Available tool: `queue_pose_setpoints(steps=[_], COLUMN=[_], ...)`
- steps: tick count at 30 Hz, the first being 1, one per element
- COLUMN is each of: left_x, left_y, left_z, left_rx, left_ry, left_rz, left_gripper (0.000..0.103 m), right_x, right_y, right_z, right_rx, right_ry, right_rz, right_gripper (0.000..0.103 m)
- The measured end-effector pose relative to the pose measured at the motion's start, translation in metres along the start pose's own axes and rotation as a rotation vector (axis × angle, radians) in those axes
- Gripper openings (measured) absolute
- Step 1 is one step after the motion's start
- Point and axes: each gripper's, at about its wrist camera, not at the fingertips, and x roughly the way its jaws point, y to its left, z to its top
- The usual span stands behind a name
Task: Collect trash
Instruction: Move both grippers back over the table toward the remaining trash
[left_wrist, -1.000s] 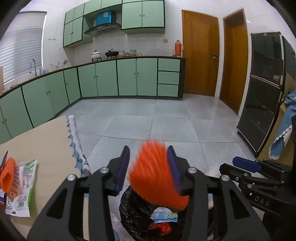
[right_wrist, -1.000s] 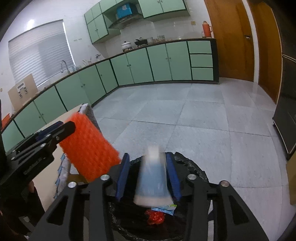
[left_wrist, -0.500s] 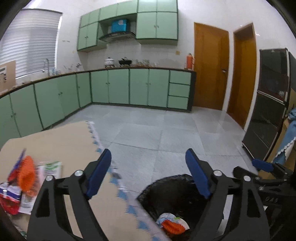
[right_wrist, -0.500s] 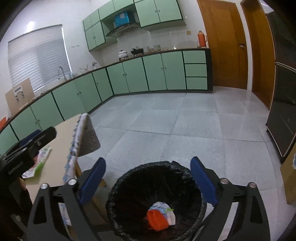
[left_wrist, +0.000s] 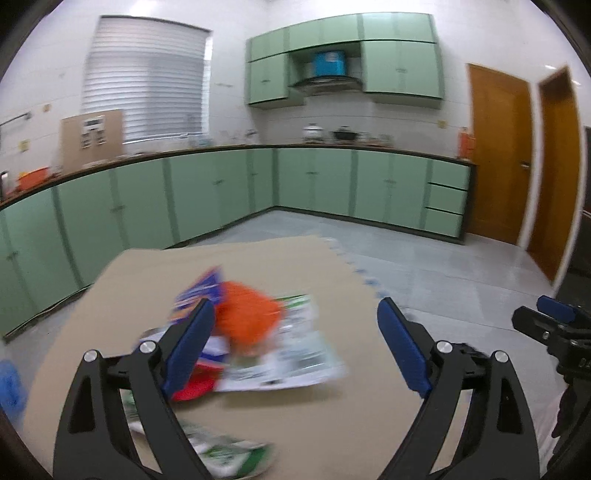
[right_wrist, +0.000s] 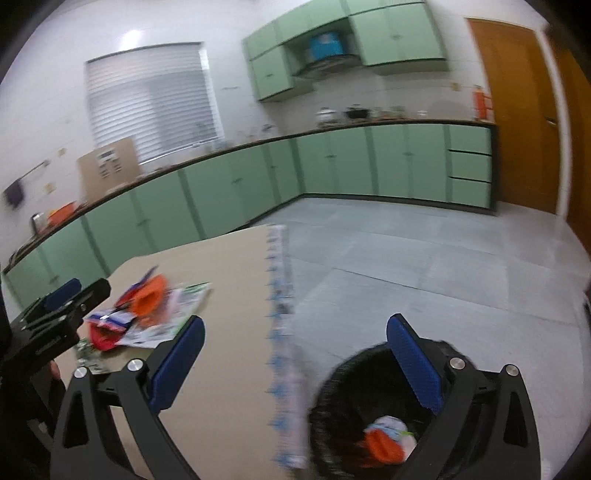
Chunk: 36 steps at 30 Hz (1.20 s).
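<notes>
While the picture from each gripper is blurry, the big things are easy to see. Green cupboards (left_wrist: 314, 184) run along the far walls of the kitchen, and two brown doors (left_wrist: 498, 155) stand on the right. The grey floor (right_wrist: 424, 266) is wide and bare in the middle.

Next is the tan tabletop (left_wrist: 295, 406), with a blue and white fringe along its right edge. A pile of trash lies on it, toward the left side. Just beside the tabletop's right edge, down on the floor, stands the black bin (right_wrist: 332, 402) with a black bag in it. Some trash (right_wrist: 388, 441) is already lying at the bottom of the bin, orange and white and pale blue.

The left gripper (left_wrist: 295, 350) hangs above the tabletop, over the pile. Its jaws have just been opening, they stand wide apart, and nothing is between them. The right gripper (right_wrist: 295, 363) is above the edge of the tabletop and the bin. Its jaws have just been opening too, they gape wide, and they hold nothing.

In the pile, a white and green wrapper (left_wrist: 295, 354) lies flat. An orange net thing (left_wrist: 247, 314) sits on top of it. A blue packet (left_wrist: 201, 291) lies beside that, and something red (left_wrist: 194, 384) peeks out lower down.
</notes>
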Motion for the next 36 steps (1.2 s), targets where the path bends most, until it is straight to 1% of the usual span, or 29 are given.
queue_pose_setpoints(steps=[4, 7, 10, 14, 17, 25, 31, 36], left_x=[-0.015, -0.023, -0.031, -0.042, -0.047, -0.044, -0.043, -0.04], left_y=[0.042, 0.068, 0.092, 0.118, 0.131, 0.147, 0.158, 0.162], left_z=[-0.009, -0.016, -0.025, -0.038, -0.048, -0.069, -0.078, -0.083], left_rx=[-0.034, -0.048, -0.074, -0.094, -0.091, -0.107, -0.117, -0.12], left_ry=[0.016, 0.037, 0.061, 0.078, 0.097, 0.15, 0.165, 0.181], left_rz=[0.097, 0.156, 0.201, 0.241, 0.255, 0.27, 0.287, 0.295], left_gripper=[0.086, 0.086, 0.086, 0.086, 0.086, 0.086, 0.086, 0.086], right_x=[0.015, 0.024, 0.033, 0.043, 0.049, 0.066, 0.075, 0.082], right_y=[0.046, 0.075, 0.102, 0.123, 0.136, 0.165, 0.178, 0.185], right_z=[-0.008, -0.013, -0.019, -0.026, -0.033, -0.056, -0.065, -0.07], right_rx=[-0.061, -0.112, -0.149, -0.168, -0.2, -0.259, -0.303, -0.308], right_ry=[-0.001, 0.018, 0.034, 0.051, 0.063, 0.147, 0.188, 0.204], right_rz=[0.107, 0.175, 0.235, 0.302, 0.343, 0.419, 0.454, 0.458], right_gripper=[0.097, 0.097, 0.097, 0.096, 0.096, 0.093, 0.09, 0.088])
